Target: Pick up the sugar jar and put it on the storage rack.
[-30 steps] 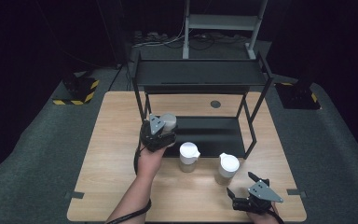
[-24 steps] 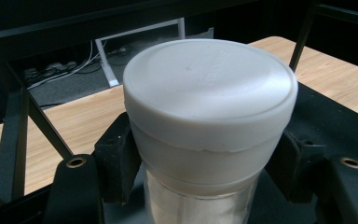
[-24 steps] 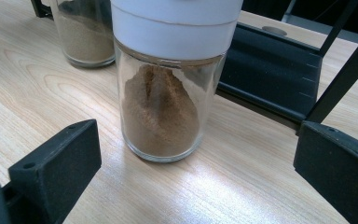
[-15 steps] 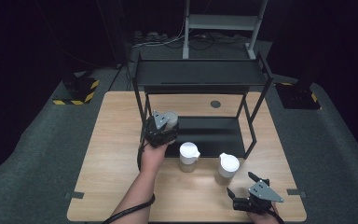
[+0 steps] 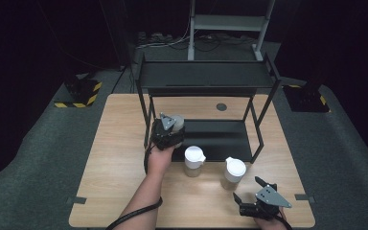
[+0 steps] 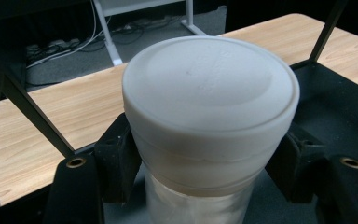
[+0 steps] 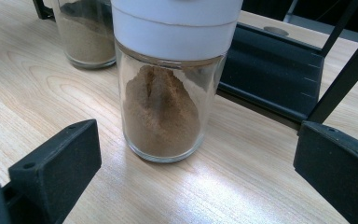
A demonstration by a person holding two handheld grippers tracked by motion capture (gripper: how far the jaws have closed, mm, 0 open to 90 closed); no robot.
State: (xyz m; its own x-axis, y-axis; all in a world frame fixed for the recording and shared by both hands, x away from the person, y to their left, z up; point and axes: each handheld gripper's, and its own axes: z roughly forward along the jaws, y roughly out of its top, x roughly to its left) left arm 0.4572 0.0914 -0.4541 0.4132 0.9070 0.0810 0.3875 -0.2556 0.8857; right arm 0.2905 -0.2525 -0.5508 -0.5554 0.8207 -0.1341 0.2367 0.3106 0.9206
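High view first: we see the left gripper (image 5: 171, 125) held over the front left corner of the black rack's lower shelf (image 5: 220, 136), carrying a white-lidded glass jar (image 5: 176, 120). From the left gripper view we look down on that jar's lid (image 6: 210, 84), with the two black jaws clamped on the jar just under the lid, one on each side; the dark shelf lies below and the wooden table (image 6: 60, 107) beyond it.

Two more spice jars stand upright on the table just in front of the rack: one (image 5: 194, 161) near the person's left hand (image 5: 159, 160), the other (image 5: 234, 172) a little to its right. Our right gripper (image 5: 249, 203) sits at the table's near right edge, pointing toward that second jar. In the right gripper view its jaws stand wide apart and hold nothing, and the jar of brown powder (image 7: 165, 88) stands between and beyond them, untouched, with the other jar (image 7: 81, 32) behind it.
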